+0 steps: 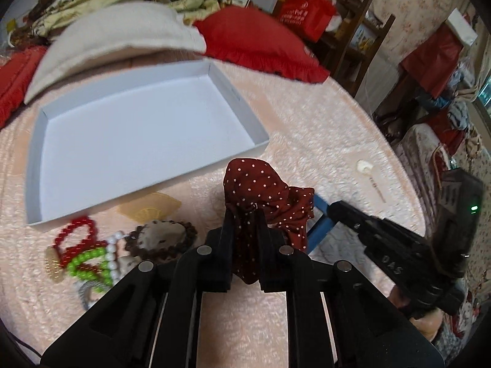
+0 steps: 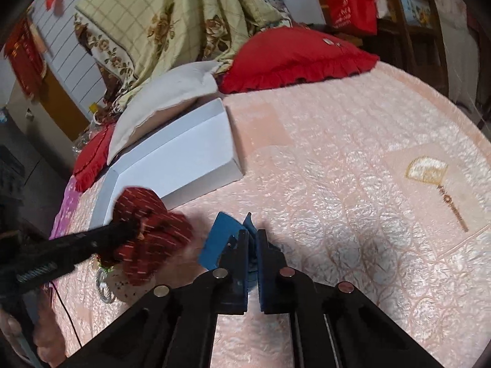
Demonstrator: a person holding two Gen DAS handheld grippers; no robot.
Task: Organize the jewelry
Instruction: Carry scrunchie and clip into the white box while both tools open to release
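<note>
Black fingers of the left gripper are pinching a dotted maroon scrunchie just in front of the empty white box, while the right gripper is clamping a blue hair accessory beside it, both apparently bound for the box; bead bracelets are waiting nearby on the bed.

Blue clip half hidden behind right claw; red scrunchie motion-blurred.

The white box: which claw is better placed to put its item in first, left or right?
Probably the left. The left claw is shut on the dotted red scrunchie, which hangs just beside the white box near its rim. The right claw, shut on the blue bow, is farther from it.
</note>
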